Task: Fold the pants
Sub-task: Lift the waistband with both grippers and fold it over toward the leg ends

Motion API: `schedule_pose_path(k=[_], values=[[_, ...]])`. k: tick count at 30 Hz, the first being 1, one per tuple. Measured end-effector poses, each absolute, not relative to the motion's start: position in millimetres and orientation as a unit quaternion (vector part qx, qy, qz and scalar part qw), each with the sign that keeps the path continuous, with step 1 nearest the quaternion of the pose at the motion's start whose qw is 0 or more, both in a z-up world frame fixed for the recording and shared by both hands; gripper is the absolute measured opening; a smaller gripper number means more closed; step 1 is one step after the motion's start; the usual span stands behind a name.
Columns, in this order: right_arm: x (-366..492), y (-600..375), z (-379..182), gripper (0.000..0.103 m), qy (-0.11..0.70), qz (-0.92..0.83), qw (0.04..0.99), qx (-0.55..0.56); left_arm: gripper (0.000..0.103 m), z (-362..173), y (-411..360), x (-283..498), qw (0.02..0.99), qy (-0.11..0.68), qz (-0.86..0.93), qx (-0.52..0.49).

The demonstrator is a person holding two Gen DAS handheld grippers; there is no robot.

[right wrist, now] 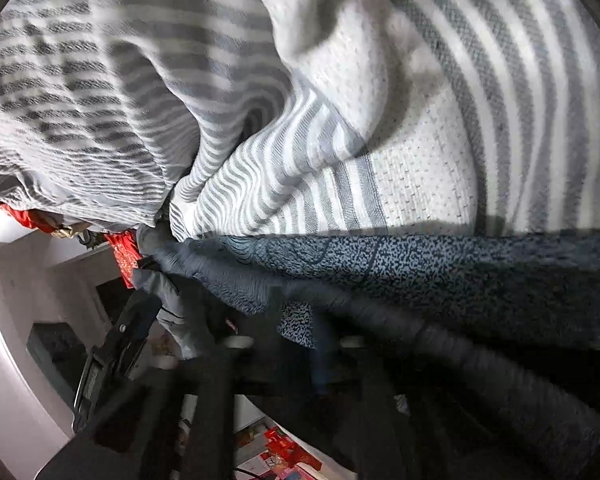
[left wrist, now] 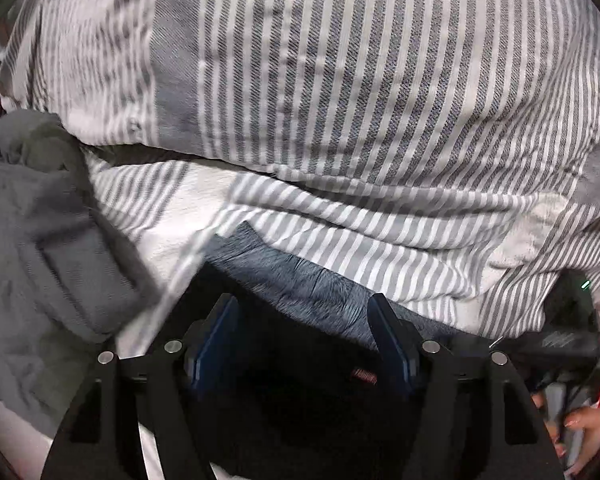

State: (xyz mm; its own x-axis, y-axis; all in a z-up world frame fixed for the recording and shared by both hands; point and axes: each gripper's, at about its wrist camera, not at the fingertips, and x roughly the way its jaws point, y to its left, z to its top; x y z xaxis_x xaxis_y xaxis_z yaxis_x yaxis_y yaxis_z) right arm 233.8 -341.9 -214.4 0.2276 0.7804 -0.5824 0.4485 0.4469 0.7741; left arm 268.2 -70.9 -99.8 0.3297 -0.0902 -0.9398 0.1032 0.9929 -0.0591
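Observation:
Dark blue-grey pants lie under my left gripper, whose blue-padded jaws stand wide apart just above the cloth, holding nothing. In the right wrist view the same speckled blue pants hang across the frame with a dark ribbed waistband. My right gripper is blurred and mostly hidden by cloth; a fold of the pants sits between its fingers, which look closed on it.
A grey-and-white striped blanket fills the top of both views, shown also in the right wrist view. A grey fleece garment lies at left. A person's hand is at lower right. Red items and white furniture are at left.

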Motion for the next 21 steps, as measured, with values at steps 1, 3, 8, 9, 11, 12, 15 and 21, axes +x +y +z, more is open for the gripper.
schedule_pose_path(k=[1,3,8,9,11,12,15,21], values=[[232.4,-346.6,-202.7,0.092,0.597,0.137,0.608,0.505,0.068,-100.7,-71.8,263.6,0.812,0.580,-0.059,0.019],[226.6,-353.6,-181.9,0.093,0.586,0.132,0.628,0.496,0.068,-107.8,-75.5,253.7,0.804,0.590,-0.060,0.037],[191.0,-354.2,-148.7,0.093,0.578,0.160,0.633,0.490,0.068,-140.7,-83.4,227.0,0.779,0.624,-0.049,0.045],[181.3,-353.5,-148.7,0.093,0.587,0.156,0.639,0.471,0.068,-149.9,-86.4,221.8,0.776,0.626,-0.041,0.058],[167.8,-358.6,-160.8,0.093,0.605,0.138,0.645,0.446,0.073,-165.4,-90.0,212.3,0.777,0.624,-0.027,0.080],[162.0,-364.9,-173.1,0.093,0.619,0.114,0.646,0.432,0.073,-165.9,-89.8,209.2,0.785,0.614,-0.024,0.079],[154.1,-383.7,-186.2,0.077,0.618,0.094,0.647,0.437,0.073,-162.3,-95.5,206.7,0.787,0.609,-0.024,0.096],[126.7,-396.6,-139.1,0.081,0.597,0.088,0.680,0.416,0.073,-142.1,-114.7,194.2,0.778,0.612,-0.055,0.126]])
